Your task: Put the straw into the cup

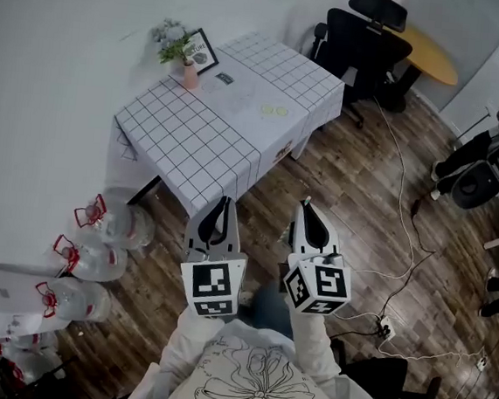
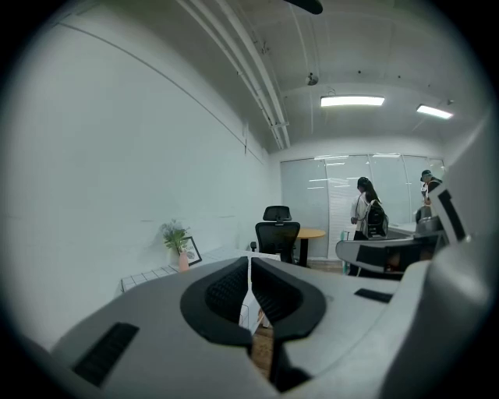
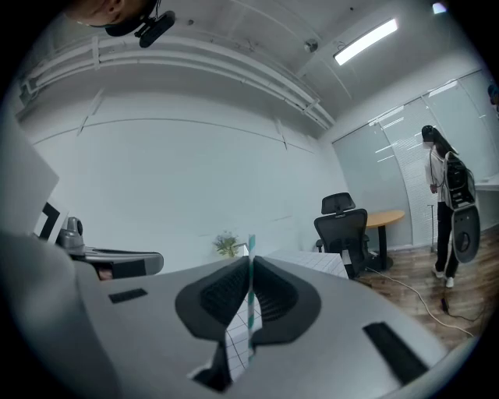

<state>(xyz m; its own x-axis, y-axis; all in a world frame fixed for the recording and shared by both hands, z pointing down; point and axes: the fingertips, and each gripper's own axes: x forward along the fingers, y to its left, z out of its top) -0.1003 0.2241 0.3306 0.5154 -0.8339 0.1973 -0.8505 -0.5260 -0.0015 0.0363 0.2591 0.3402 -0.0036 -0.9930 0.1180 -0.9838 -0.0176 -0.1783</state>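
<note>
So the right tool [image 3: 249, 265] is pinched shut on the striped straw [image 3: 250, 310], which stands upright between its jaws. The left tool [image 2: 249, 266] is closed on nothing. The tabletop [image 1: 193, 145] sits well ahead of both, and I can't spot a cup on it.

The room is being surveyed from the person's head, steeply downward. The checked table [image 1: 194, 136] is being held far ahead, and the left gripper [image 1: 224, 202] and right gripper [image 1: 306, 207] are being caught near the lower edge. Each gripper view is being taken from close behind its own jaws, nearly level, facing the far end of the room. The right one is being tilted slightly upward. The table, the potted plant [image 1: 172, 42] and the black office chair [image 1: 361, 38] are being shared by all three views.
</note>
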